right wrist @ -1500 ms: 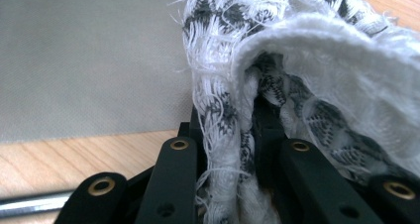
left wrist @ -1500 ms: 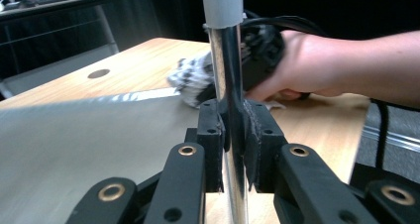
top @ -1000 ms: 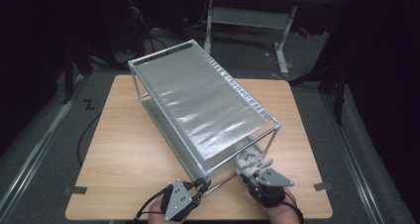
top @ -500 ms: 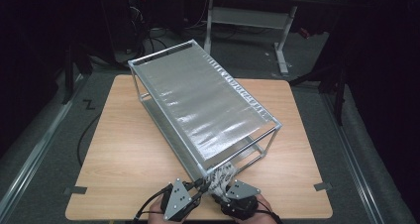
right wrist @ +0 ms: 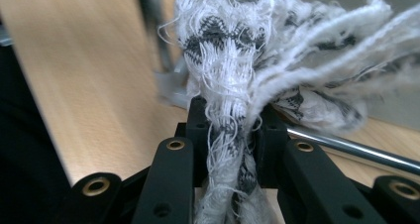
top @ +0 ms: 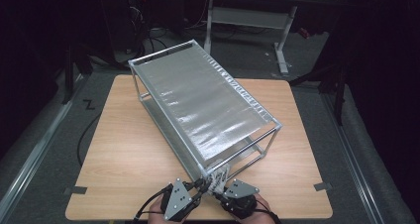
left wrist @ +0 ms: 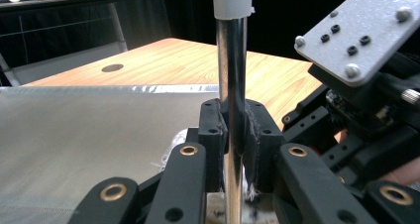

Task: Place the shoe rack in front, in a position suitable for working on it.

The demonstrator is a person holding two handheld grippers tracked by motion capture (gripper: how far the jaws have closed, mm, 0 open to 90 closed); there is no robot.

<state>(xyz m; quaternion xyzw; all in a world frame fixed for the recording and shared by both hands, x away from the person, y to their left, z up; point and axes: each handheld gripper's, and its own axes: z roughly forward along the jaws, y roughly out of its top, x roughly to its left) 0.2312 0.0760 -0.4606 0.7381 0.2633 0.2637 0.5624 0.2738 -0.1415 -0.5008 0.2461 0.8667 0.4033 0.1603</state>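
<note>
A metal rack [top: 198, 100] with a silvery sheet on top stands at an angle on the wooden table [top: 124, 149]. My left gripper [top: 199, 183] is at its near corner, shut on the chrome corner post [left wrist: 231, 60], which rises between the pads of the left gripper [left wrist: 233, 130]. Just to its right, my right gripper [top: 221, 190] is shut on a frayed white-and-black cloth [top: 218, 177]. Its jaws have just been closing on that cloth. In the right gripper view the cloth [right wrist: 223, 60] bunches up out of the right gripper [right wrist: 229, 130].
A chrome rail [right wrist: 356, 149] of the rack runs low behind the cloth. The right gripper's grey plate [left wrist: 356, 30] sits close beside the post. A white desk frame [top: 247, 16] stands beyond the table. Dark floor surrounds it.
The right gripper shifted left and toward the table's front edge, bringing the cloth to the rack's near corner. The left gripper and the rack have kept still.
</note>
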